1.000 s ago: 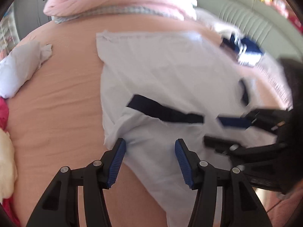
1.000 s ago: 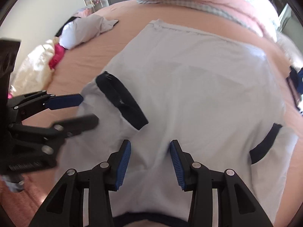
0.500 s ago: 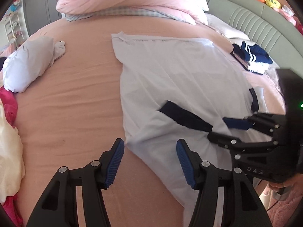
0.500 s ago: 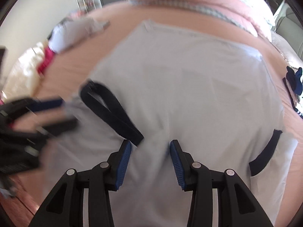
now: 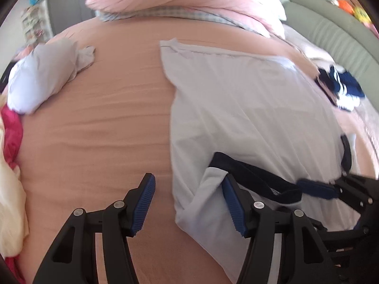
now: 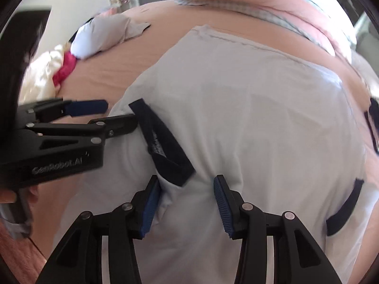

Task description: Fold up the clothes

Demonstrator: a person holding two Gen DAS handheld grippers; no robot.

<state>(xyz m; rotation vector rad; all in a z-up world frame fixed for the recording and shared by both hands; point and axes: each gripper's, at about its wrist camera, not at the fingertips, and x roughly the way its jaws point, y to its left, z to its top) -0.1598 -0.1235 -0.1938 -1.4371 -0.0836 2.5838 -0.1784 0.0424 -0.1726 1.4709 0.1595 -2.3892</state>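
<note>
Shirt (image 5: 248, 108) of pale blue lies spread on a peach bedsheet (image 5: 94, 130), its navy-cuffed sleeve (image 5: 251, 179) folded inward. Left gripper (image 5: 189, 203), jaws just widened, straddles the shirt's left edge without pinching it. Right gripper (image 6: 187, 203) hovers half-open over the cloth just below the cuff.

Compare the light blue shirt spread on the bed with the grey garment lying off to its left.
The light blue shirt lies spread flat; the grey garment is bunched in a heap. The shirt has navy-trimmed sleeves; the grey one shows no trim. The shirt sits under both grippers; the grey one lies far from them. Both rest on the pink bed.
</note>
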